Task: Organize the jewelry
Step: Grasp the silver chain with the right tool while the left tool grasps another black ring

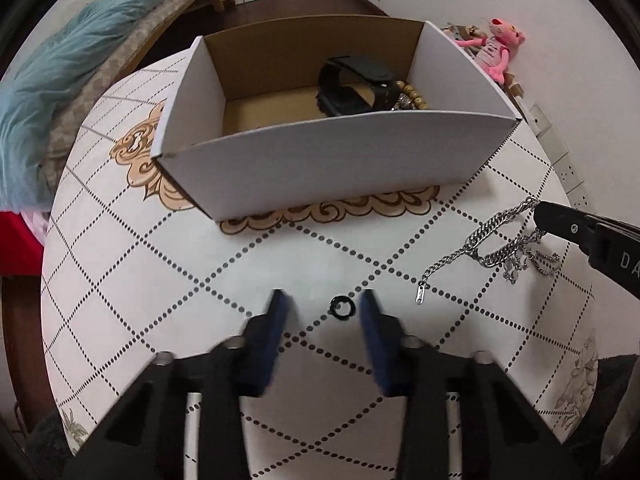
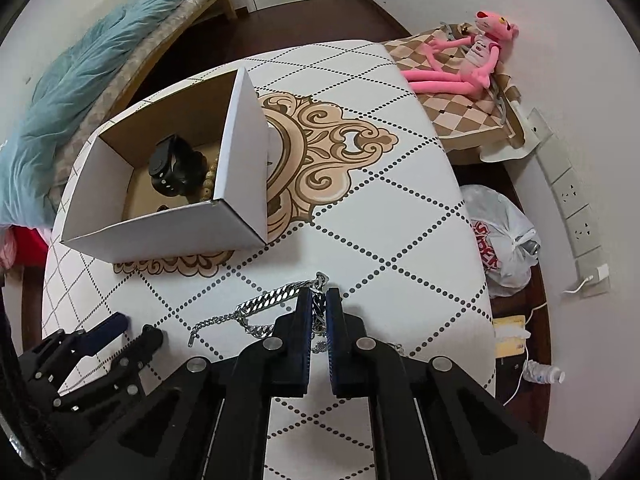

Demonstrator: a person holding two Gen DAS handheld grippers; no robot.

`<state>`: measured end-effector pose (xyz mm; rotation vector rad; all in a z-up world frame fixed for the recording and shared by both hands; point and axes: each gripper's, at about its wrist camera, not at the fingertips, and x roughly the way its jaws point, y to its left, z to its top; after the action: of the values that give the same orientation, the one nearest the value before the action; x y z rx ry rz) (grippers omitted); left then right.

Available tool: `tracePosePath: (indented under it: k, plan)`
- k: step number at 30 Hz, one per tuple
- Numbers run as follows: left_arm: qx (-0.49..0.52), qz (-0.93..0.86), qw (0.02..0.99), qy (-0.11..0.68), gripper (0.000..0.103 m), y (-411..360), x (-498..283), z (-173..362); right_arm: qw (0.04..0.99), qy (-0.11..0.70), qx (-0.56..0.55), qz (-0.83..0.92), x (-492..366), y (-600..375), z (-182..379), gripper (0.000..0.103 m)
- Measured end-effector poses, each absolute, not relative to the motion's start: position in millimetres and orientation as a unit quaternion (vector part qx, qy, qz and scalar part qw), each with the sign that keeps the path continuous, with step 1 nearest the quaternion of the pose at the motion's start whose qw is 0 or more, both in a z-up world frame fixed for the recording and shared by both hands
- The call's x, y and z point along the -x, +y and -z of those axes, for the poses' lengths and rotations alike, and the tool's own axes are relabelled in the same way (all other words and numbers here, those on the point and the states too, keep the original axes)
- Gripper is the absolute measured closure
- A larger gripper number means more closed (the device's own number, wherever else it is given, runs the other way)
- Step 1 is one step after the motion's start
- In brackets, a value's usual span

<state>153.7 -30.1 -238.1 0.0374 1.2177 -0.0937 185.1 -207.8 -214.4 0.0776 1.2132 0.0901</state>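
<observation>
Black ring: on table, between spread left gripper fingers, framed for pickup. Silver chain: links pinched between nearly closed right gripper fingers, likely bound for box.

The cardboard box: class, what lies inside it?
Inside the cardboard box lie a black watch and a beaded bracelet at one end. The near wall hides part of the floor.

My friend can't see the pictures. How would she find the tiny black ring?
Start at the white cardboard box on the patterned table. Come toward the left gripper: the small black ring lies flat between its open blue fingers. Unlike the silver chain nearby, it is dark and round.
</observation>
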Motion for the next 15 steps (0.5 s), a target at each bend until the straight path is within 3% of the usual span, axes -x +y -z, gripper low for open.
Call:
tracePosePath:
  k: [2,9,15]
  plan:
    - [-0.016,0.05,0.819,0.571,0.093,-30.3,-155.7,237.4,0.82,0.569,-0.038,-0.044,-184.9,-207.9,213.1,0.096]
    - [0.008,0.065,0.827,0.559,0.093,-24.2,-153.6,221.3,0.831,0.548,-0.059,-0.07,-176.4,-198.9,182.8,0.096]
    - [0.046,0.083,0.845,0.526,0.093,-5.5,-154.5,167.4,0.844,0.52,-0.074,-0.107,-175.2,-190.9,135.2,0.096]
